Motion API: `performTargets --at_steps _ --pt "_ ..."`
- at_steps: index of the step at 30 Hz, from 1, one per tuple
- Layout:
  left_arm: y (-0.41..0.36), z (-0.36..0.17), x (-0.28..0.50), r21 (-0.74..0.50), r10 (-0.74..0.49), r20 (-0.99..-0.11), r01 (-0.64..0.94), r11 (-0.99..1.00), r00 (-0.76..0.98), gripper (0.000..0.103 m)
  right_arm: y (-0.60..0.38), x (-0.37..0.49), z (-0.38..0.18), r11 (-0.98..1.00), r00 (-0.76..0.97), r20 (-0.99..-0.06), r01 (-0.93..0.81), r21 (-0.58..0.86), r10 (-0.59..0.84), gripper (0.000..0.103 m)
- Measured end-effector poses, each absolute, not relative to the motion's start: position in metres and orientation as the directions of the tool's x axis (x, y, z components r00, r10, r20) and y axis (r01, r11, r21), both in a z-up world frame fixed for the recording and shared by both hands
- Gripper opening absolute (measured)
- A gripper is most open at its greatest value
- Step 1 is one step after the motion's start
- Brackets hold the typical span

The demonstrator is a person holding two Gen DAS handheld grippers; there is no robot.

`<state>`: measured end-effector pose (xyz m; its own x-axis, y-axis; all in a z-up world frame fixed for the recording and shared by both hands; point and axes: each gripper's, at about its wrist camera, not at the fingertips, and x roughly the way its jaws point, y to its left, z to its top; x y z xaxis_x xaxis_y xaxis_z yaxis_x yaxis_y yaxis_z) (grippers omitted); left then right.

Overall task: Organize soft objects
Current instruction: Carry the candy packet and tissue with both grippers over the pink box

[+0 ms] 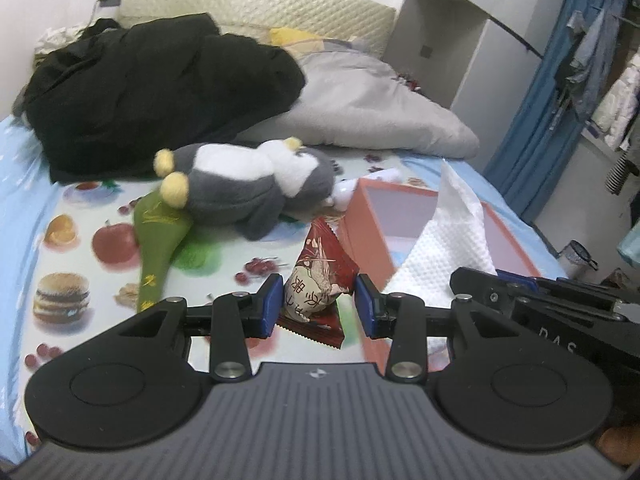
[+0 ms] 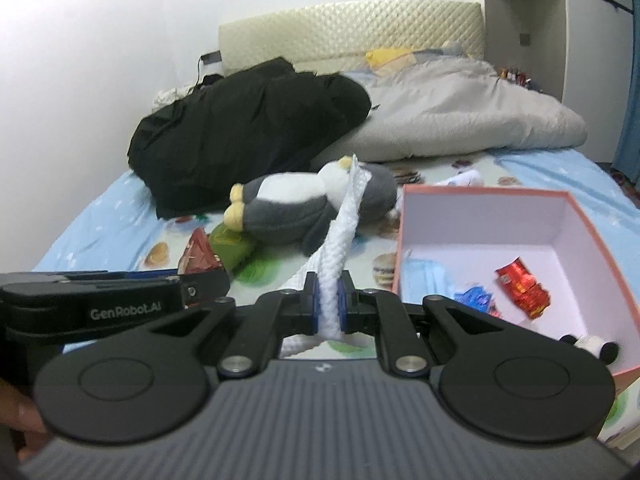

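My left gripper is shut on a red snack packet with white print, held up above the fruit-patterned sheet. The right wrist view shows the same packet at that gripper's tip. My right gripper is shut on a white embossed paper towel that stands up twisted from its pads. It also shows as a sheet in the left wrist view. A pink box with a white inside lies open to the right, holding wrappers, a blue mask and a small panda toy. A grey and white plush penguin lies beyond.
A green pouch lies by the penguin's feet. A black jacket and a grey quilt are heaped at the head of the bed, before a padded headboard. Clothes hang on a rack at the right.
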<state>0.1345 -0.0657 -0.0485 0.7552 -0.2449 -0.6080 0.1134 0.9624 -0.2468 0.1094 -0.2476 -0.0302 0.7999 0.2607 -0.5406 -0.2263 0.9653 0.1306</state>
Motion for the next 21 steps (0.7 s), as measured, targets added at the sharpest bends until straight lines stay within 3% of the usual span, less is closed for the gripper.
performTargets --at_steps 12,21 --pt "-0.135 -0.037 0.151 -0.239 -0.354 -0.599 0.262 0.935 0.719 0.046 -0.309 0.099 -0.013 0.989 0.847 -0.514 -0.083 0.120 0.134 0.013" --pt "-0.185 -0.050 0.182 -0.243 -0.409 -0.634 0.333 0.911 0.656 0.046 -0.355 0.119 -0.029 0.991 0.792 -0.608 0.026 0.131 0.059 0.013"
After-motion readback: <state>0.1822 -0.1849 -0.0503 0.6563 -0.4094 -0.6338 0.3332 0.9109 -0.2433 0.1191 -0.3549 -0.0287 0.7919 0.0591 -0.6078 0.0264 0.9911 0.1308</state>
